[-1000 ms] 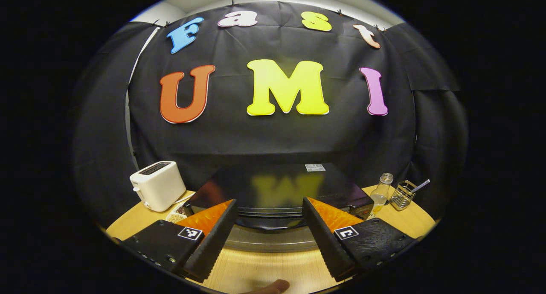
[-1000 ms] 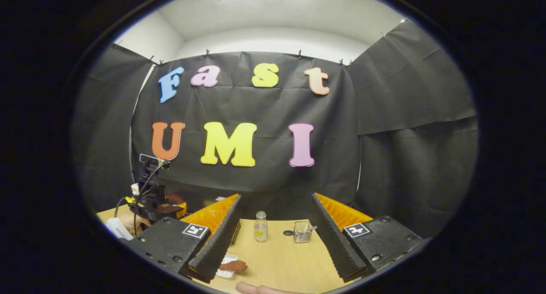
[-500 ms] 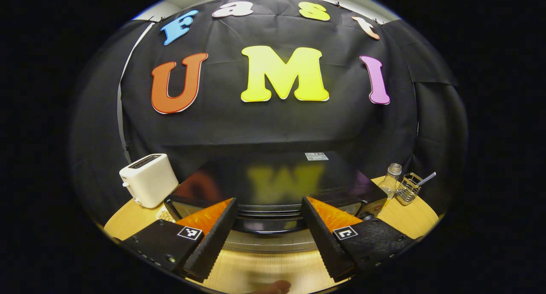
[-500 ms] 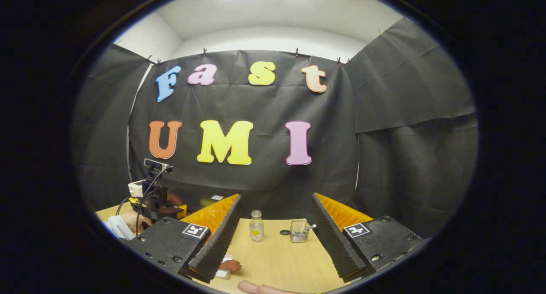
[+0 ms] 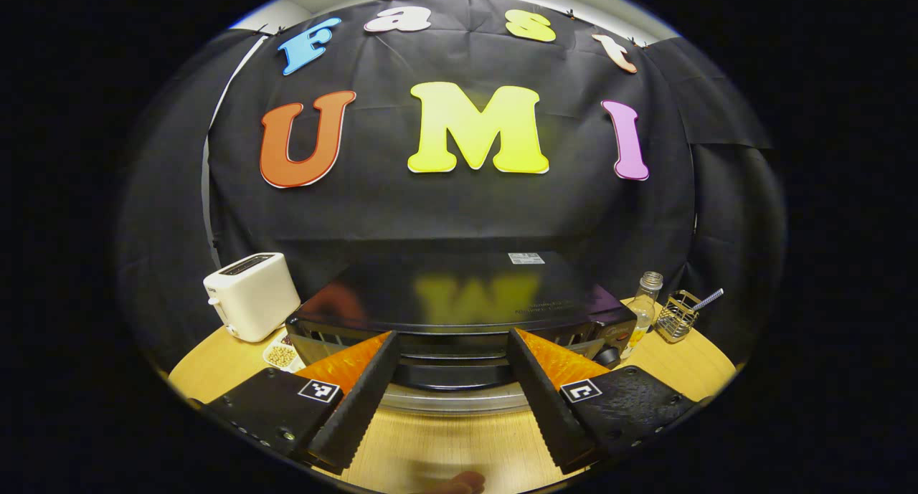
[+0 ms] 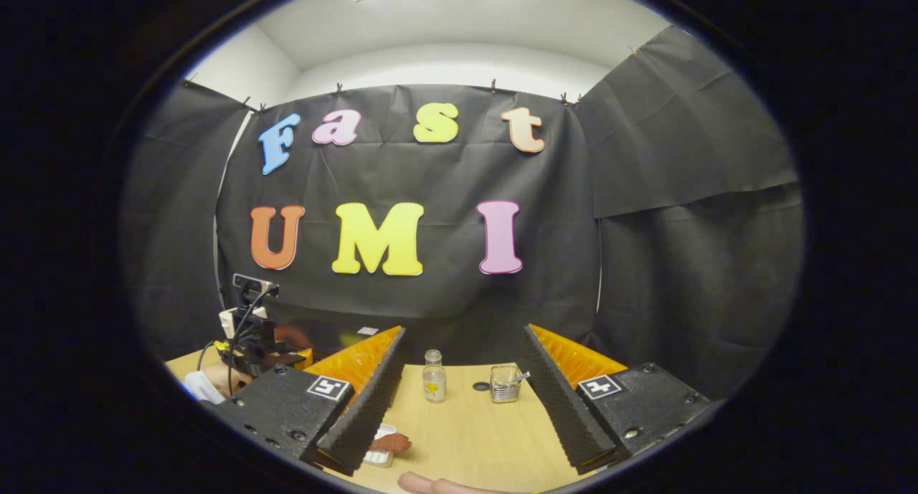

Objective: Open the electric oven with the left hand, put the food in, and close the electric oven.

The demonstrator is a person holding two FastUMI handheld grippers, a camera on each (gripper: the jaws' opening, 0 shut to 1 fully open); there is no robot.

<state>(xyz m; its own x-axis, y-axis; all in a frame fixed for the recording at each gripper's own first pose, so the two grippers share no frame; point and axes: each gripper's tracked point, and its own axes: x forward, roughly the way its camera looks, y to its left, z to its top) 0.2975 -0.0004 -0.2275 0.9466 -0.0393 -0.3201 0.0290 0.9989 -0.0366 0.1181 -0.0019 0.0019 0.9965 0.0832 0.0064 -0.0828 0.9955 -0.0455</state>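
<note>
- The electric oven [image 5: 459, 307] sits low in the middle of the left gripper view, a glossy black box on the wooden counter [image 5: 445, 451]. Its dark handle [image 5: 455, 373] runs across the frame just above the door's pale lower edge.
- The left tool [image 5: 452, 401] is lined up square on that handle, which I judge is so the fingers can come down over the bar for the opening pull. Its fingers stand wide apart, one each side of the handle's middle, holding nothing. Whether they touch the door I cannot tell.
- The right tool [image 6: 459, 401] hangs over bare counter at lower centre of the right gripper view, probably waiting its turn. Its fingers are equally spread and empty.
- The food [image 6: 391, 442], a brown piece on a small white tray [image 6: 376, 457], lies at bottom left of centre in that view, just beside the right tool's left finger [image 6: 366, 415] and within easy reach.
- A white toaster [image 5: 251, 304] stands at the left, a small bottle [image 5: 644, 304] and a wire holder [image 5: 678, 315] at the right, all clear of the door's swing as far as I can judge.
</note>
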